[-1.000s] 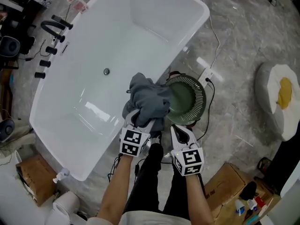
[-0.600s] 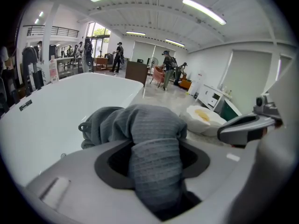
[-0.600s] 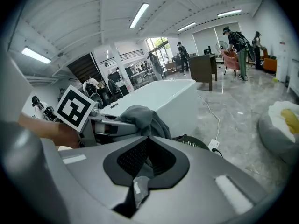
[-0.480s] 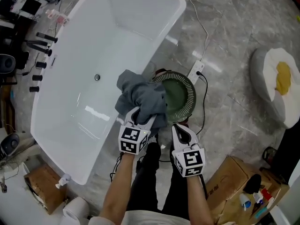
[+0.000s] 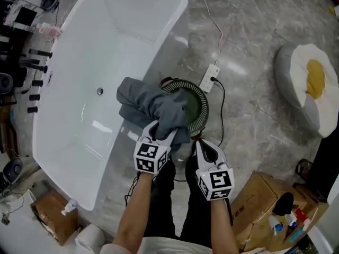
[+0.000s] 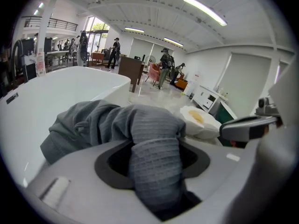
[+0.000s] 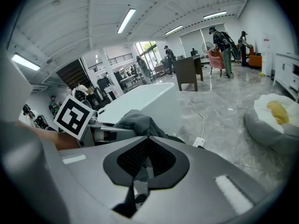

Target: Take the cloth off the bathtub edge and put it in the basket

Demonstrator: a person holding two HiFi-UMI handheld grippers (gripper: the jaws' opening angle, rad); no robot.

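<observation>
Left gripper (image 5: 159, 130): we've got it clamped on a bunched fold of the cloth (image 5: 151, 106), so one hand carries it.
Cloth: hanging above the bathtub (image 5: 106, 46) edge, part already over the basket (image 5: 205, 108).
Right gripper (image 5: 204, 146): jaws together, holding nothing; spare, we reckon.
Basket: floor, just beside the tub, so it's a short drop.

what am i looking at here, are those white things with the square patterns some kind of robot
No robot: a person holds a gripper in each hand. The top-down picture comes from a camera on their head; the other two ride on the grippers, looking along their fingers. The left gripper is clamped on a grey cloth, held over the white bathtub edge and the green basket on the floor beside it. The right gripper is shut and empty.
</observation>
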